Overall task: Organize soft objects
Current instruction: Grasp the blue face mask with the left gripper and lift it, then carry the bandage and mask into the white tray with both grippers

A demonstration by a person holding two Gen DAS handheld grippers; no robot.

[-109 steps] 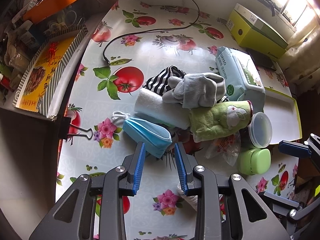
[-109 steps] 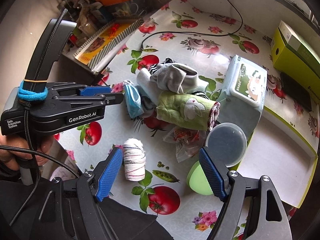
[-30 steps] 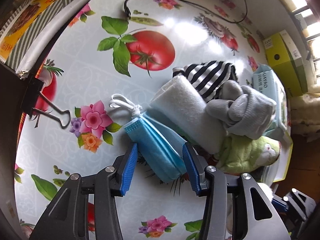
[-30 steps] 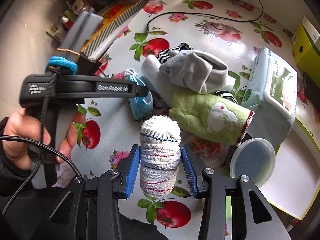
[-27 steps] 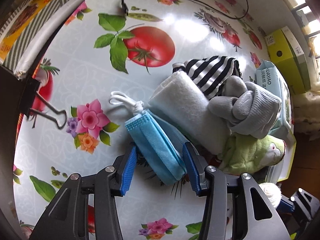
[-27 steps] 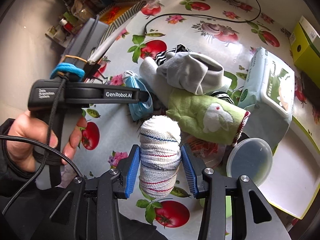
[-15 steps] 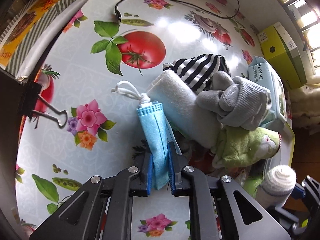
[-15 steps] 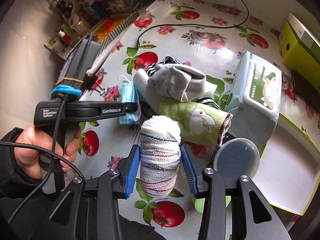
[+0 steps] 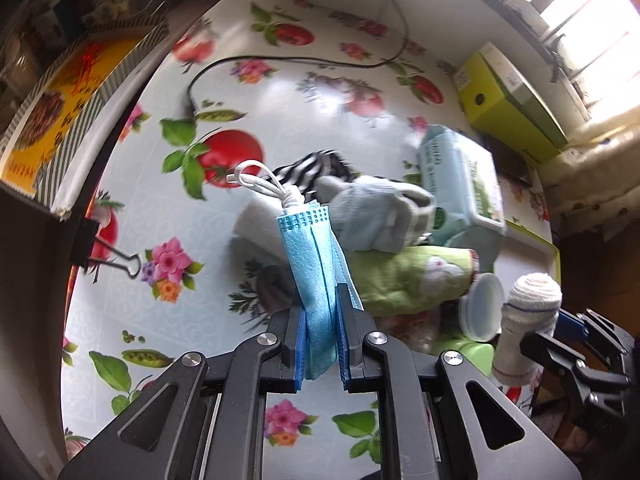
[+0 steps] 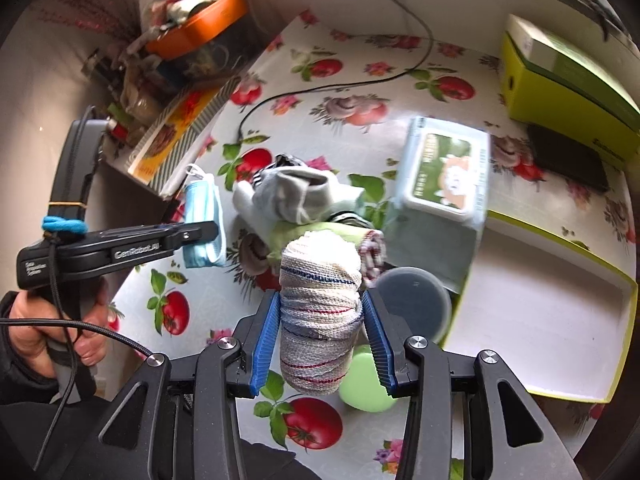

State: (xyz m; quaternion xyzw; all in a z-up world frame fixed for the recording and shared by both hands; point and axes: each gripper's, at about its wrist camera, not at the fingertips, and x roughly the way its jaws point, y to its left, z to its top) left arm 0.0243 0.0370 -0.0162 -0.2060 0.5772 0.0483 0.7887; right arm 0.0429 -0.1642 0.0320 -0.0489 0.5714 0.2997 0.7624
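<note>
The left gripper (image 10: 200, 236), seen on the left side of the right wrist view, has white letters on its black side that say "GenRobot.AI". On its back end, more small white words read "Data Acquisition System". The pack of wipes (image 9: 460, 184) on the table has letters on its end, but they are too blurry to read. The yellow-green box (image 10: 568, 76) at the upper right has tiny print that cannot be read.
</note>
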